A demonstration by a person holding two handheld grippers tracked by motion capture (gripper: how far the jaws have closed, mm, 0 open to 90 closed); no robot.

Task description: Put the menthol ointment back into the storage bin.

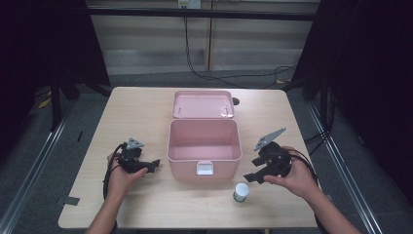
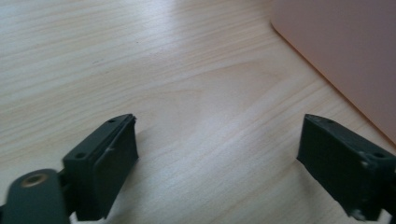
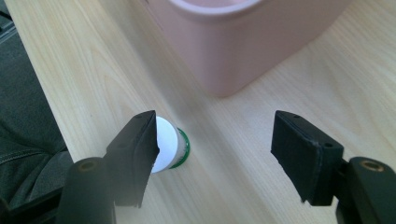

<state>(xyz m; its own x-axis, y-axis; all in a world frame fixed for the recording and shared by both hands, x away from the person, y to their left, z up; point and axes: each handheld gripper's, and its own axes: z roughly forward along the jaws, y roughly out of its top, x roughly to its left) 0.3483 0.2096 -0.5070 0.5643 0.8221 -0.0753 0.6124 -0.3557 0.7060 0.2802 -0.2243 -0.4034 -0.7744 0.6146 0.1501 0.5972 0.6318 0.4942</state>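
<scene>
White jar (image 1: 240,191) just beside right claw (image 1: 253,171), unclenched, angled down; left claw (image 1: 154,165) unclenched, empty, low.

Light wood table (image 1: 141,105); grey floor (image 1: 58,161); dark curtains (image 1: 384,73); black cables (image 1: 229,78).

A lab: black curtains (image 1: 44,44), floor rails (image 1: 34,161), loose cables (image 1: 234,73).

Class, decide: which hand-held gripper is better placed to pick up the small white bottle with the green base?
Right. The right hand-held gripper is open beside the small white bottle with the green base; the left hand-held gripper is across the open pink plastic box.
</scene>
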